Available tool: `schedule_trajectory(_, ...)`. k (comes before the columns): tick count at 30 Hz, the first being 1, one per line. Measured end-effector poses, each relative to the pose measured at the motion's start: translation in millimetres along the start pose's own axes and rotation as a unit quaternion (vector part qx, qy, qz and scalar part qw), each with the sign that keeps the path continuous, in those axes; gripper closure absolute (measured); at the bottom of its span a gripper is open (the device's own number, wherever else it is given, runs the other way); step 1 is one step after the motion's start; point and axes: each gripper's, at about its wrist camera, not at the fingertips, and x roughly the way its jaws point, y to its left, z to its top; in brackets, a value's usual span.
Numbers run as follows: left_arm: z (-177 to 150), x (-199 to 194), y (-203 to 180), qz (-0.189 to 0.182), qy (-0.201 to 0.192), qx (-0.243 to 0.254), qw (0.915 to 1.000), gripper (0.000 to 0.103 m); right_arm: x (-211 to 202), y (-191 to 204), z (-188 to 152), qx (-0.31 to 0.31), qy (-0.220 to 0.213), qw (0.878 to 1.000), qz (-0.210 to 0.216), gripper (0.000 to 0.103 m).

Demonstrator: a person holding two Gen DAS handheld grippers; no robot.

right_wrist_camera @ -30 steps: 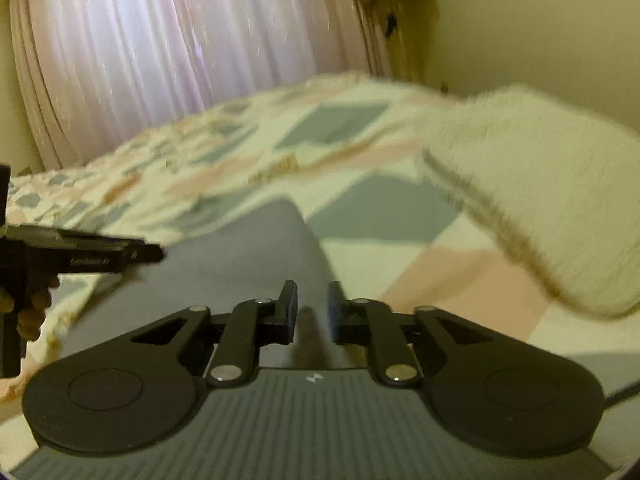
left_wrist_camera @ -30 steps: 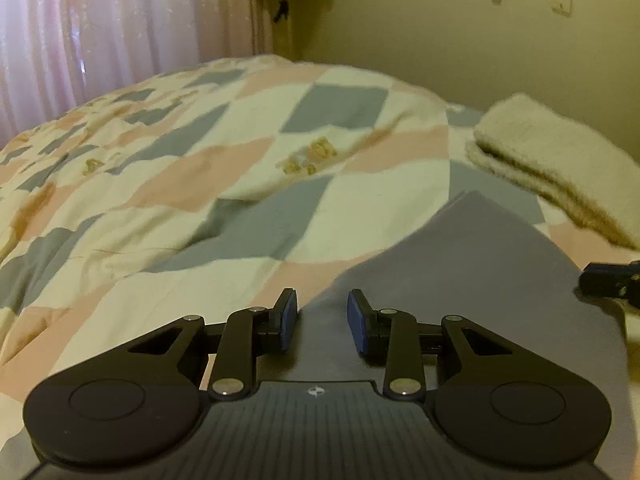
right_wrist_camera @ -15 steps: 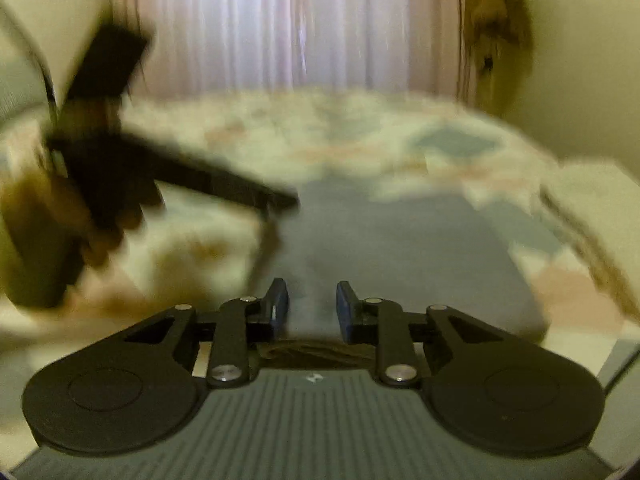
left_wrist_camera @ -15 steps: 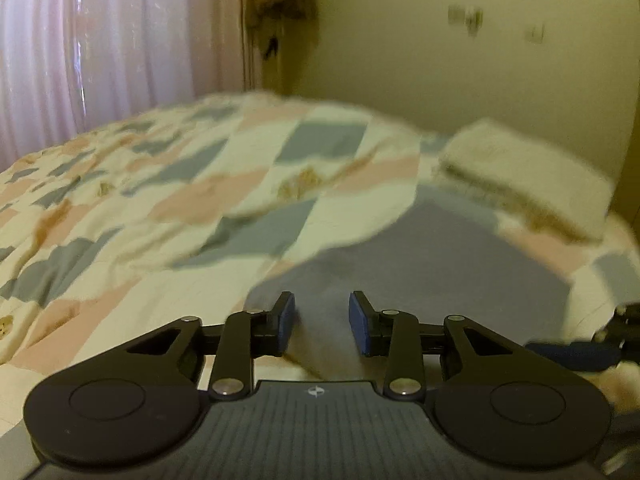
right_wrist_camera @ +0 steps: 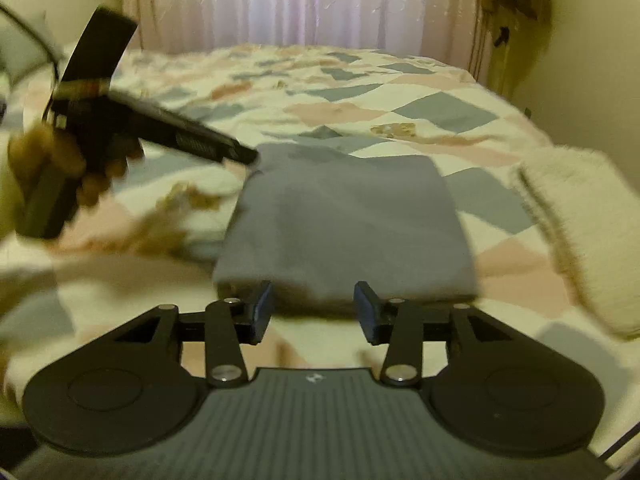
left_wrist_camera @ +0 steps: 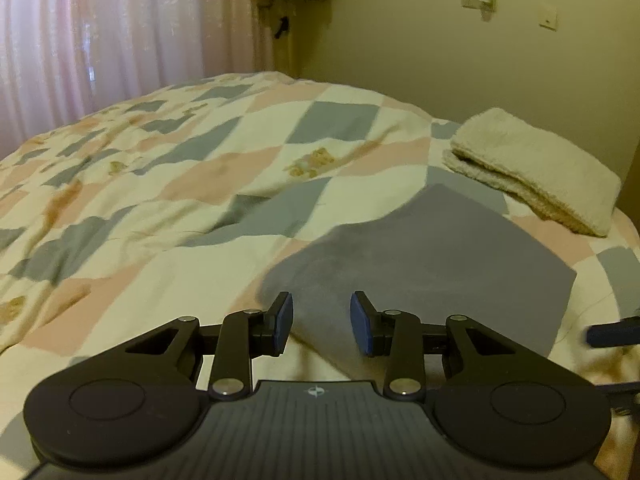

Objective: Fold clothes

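Opening right gripper (right_wrist_camera: 314,312) jaws over folded grey garment (right_wrist_camera: 344,216).

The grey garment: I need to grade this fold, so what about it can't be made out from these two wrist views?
- Left wrist view: the grey garment's near edge is covered by the left gripper body.
- Right wrist view: motion blur smears the garment's near fold, so layers cannot be counted.
- Right wrist view: the right gripper, its jaws opening with nothing between them, covers the quilt just before the garment.
- Underside: hidden in both views.
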Motion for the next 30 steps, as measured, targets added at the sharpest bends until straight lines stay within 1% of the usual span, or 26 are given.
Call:
schedule_trajectory(2,4,-12,12,-0.001,0.004,-0.019,0.9998,0.066,-30,2,5,-0.022,0.014,1.000,-0.010,0.058)
schedule_trajectory(4,9,-22,29,0.008,0.016,-0.043,0.9989,0.066,-63,5,15,-0.032,0.017,0.999,-0.016,0.055)
schedule_trajectory(6,12,-28,49,0.031,0.031,-0.060,0.9972,0.068,-104,12,32,-0.046,0.011,0.999,-0.021,0.046)
schedule_trajectory(7,13,-31,59,0.048,0.039,-0.066,0.9959,0.068,-122,18,40,-0.064,0.009,0.998,-0.026,0.037)
schedule_trajectory(8,13,-32,70,0.066,0.047,-0.067,0.9944,0.068,-141,28,49,-0.096,0.009,0.995,-0.036,0.033)
schedule_trajectory(9,13,-33,80,0.084,0.056,-0.068,0.9926,0.068,-160,42,57,-0.142,0.008,0.989,-0.050,0.032)
schedule_trajectory(10,12,-33,90,0.096,0.068,-0.072,0.9904,0.068,-177,56,63,-0.187,0.008,0.980,-0.064,0.026)
schedule_trajectory(11,11,-33,101,0.106,0.082,-0.078,0.9879,0.069,-189,71,67,-0.238,0.012,0.968,-0.079,0.020)
schedule_trajectory(12,9,-32,113,0.122,0.098,-0.087,0.9838,0.069,-199,89,68,-0.299,0.018,0.949,-0.096,0.017)
schedule_trajectory(13,6,-33,123,0.136,0.106,-0.094,0.9806,0.069,-204,104,67,-0.353,0.021,0.929,-0.112,0.012)
schedule_trajectory(14,4,-35,130,0.148,0.107,-0.098,0.9784,0.069,-207,118,62,-0.406,0.021,0.904,-0.133,0.007)
schedule_trajectory(15,1,-38,135,0.155,0.107,-0.105,0.9764,0.069,-205,130,56,-0.452,0.018,0.878,-0.159,0.004)
schedule_trajectory(16,-3,-43,140,0.162,0.106,-0.115,0.9743,0.069,-197,135,50,-0.479,0.017,0.858,-0.183,0.002)
schedule_trajectory(17,-6,-47,145,0.169,0.106,-0.124,0.9720,0.069,-183,137,43,-0.489,0.023,0.849,-0.201,0.002)
schedule_trajectory(18,-10,-52,145,0.169,0.106,-0.134,0.9709,0.069,-166,134,39,-0.480,0.031,0.851,-0.210,0.002)
schedule_trajectory(19,-15,-58,139,0.164,0.105,-0.136,0.9714,0.069,-147,131,35,-0.464,0.040,0.857,-0.219,0.002)
schedule_trajectory(20,-19,-64,131,0.158,0.105,-0.136,0.9724,0.069,-125,124,30,-0.431,0.052,0.871,-0.228,0.003)
schedule_trajectory(21,-24,-72,118,0.147,0.102,-0.127,0.9757,0.069,-102,117,23,-0.390,0.065,0.887,-0.236,0.004)
schedule_trajectory(22,-30,-81,102,0.134,0.097,-0.114,0.9796,0.069,-85,112,16,-0.349,0.071,0.903,-0.240,0.009)
schedule_trajectory(23,-36,-91,87,0.121,0.094,-0.102,0.9829,0.069,-72,107,9,-0.298,0.069,0.921,-0.241,0.013)
schedule_trajectory(24,-43,-101,72,0.108,0.087,-0.091,0.9861,0.069,-63,104,3,-0.239,0.063,0.939,-0.238,0.014)
schedule_trajectory(25,-50,-110,59,0.098,0.080,-0.082,0.9886,0.068,-61,102,-4,-0.187,0.053,0.954,-0.229,0.014)
schedule_trajectory(26,-56,-120,45,0.094,0.076,-0.072,0.9901,0.068,-64,102,-10,-0.140,0.039,0.965,-0.217,0.013)
schedule_trajectory(27,-63,-130,31,0.093,0.072,-0.061,0.9912,0.068,-66,102,-16,-0.092,0.025,0.974,-0.204,0.013)
schedule_trajectory(28,-70,-140,18,0.092,0.065,-0.051,0.9923,0.068,-70,103,-22,-0.053,0.013,0.980,-0.193,0.013)
schedule_trajectory(30,-81,-160,-5,0.091,0.050,-0.035,0.9939,0.067,-78,109,-34,-0.008,-0.005,0.983,-0.182,0.013)
